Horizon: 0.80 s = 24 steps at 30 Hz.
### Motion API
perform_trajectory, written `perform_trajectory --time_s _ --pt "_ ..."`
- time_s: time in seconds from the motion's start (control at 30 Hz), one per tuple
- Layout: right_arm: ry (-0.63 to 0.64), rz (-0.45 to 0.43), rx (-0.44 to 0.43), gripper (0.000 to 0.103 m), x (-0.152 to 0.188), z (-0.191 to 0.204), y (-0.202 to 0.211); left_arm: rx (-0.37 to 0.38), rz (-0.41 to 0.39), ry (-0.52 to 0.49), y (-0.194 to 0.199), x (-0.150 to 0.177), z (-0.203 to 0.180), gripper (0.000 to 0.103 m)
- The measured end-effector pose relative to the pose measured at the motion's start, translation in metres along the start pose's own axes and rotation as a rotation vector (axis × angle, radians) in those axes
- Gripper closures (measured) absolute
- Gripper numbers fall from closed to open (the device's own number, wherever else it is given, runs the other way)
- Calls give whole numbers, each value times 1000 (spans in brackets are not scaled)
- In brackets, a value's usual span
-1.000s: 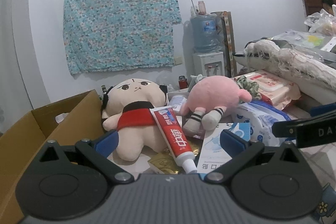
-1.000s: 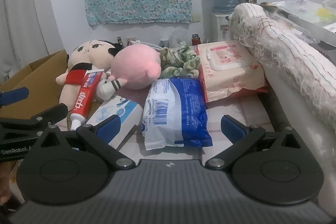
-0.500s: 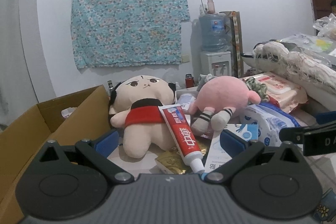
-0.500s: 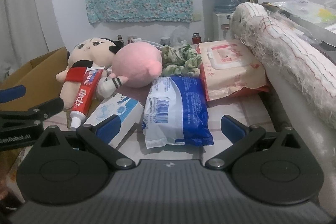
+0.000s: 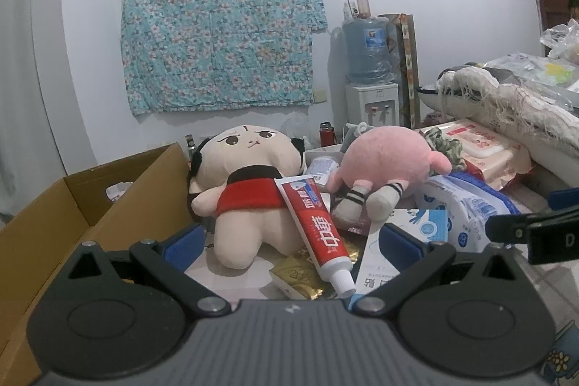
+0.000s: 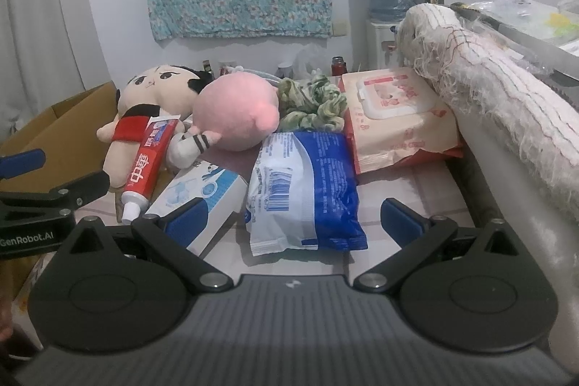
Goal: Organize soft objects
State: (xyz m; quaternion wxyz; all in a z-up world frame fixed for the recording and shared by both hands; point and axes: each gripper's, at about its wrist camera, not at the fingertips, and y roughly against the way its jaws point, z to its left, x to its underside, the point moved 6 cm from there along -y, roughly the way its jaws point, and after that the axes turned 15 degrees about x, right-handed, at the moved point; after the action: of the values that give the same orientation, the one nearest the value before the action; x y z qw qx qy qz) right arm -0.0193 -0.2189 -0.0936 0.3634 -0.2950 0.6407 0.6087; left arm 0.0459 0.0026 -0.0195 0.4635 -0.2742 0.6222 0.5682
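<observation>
Held both the left tool (image 5: 289, 246) and right tool (image 6: 289, 221) spread wide, empty, before 2 plush dolls (image 5: 249, 183) and toothpaste (image 5: 315, 227).

This is a lived-in room of a home. A flowered teal cloth (image 5: 220, 24) hangs on the far white wall, with a water dispenser (image 5: 371, 96) topped by a blue jug standing to its right and a pale curtain (image 6: 39, 24) at the far left. Household clutter fills the near surface: plush dolls (image 5: 249, 183), toothpaste (image 5: 318, 227), wet-wipe packs (image 6: 394, 111), and an open cardboard box (image 5: 90, 205) on the left.
</observation>
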Motion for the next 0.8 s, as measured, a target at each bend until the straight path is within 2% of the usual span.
perform_trajectory --time_s 0.8 --pt "-17 16 -10 1 1 -2 0 -7 0 4 0 -1 2 0"
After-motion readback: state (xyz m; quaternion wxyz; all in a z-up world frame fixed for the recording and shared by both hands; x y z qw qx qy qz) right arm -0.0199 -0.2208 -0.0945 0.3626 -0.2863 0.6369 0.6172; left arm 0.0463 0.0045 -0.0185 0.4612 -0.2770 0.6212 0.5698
